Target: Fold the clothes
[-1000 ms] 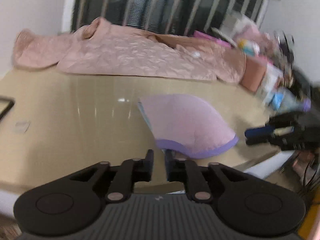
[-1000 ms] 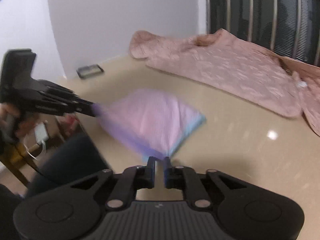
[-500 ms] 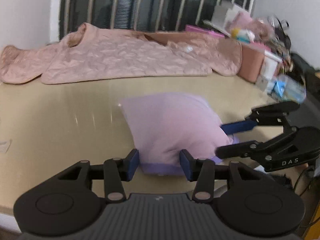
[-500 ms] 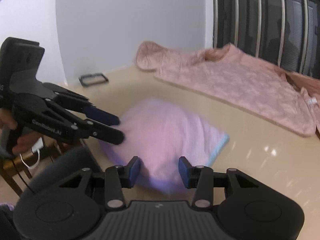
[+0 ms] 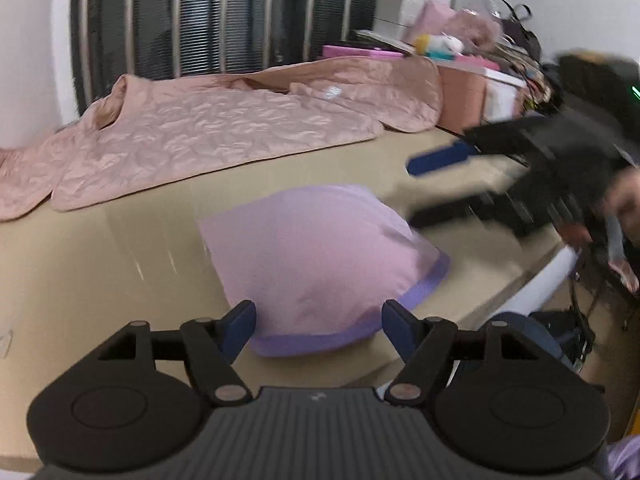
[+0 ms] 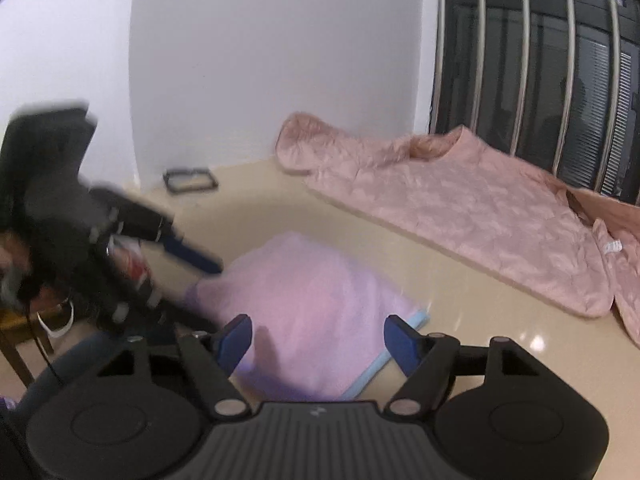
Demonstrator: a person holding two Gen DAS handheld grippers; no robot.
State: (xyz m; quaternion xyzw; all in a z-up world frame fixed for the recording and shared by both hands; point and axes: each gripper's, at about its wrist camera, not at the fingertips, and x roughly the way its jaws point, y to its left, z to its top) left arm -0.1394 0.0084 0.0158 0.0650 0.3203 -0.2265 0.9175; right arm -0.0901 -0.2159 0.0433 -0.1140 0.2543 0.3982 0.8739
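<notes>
Folded lilac garment (image 5: 320, 256) lies on the beige worktop (image 5: 100, 272) near its edge, at 12 o'clock of both tools — left tool (image 5: 318, 326) and right tool (image 6: 318, 340) have just been opening, nothing clamped — judged light, limp, non-fragile; take hold at the purple-banded hem.

Your left gripper (image 5: 319, 325) is matte black, with two round-ended housings, each marked by a shallow circular recess, flanking a ribbed grey central block bearing a small pale mark. Angular black link arms carry dull pink-grey pivot pins and end in blue-faced fingertips (image 5: 239, 326). Your right gripper (image 6: 318, 338) is built alike: same ribbed block, same pins, same blue fingertips (image 6: 400, 340). Seen from the opposite camera, each tool shows a blocky black handle, blurred, with pale screw heads on its linkage.
</notes>
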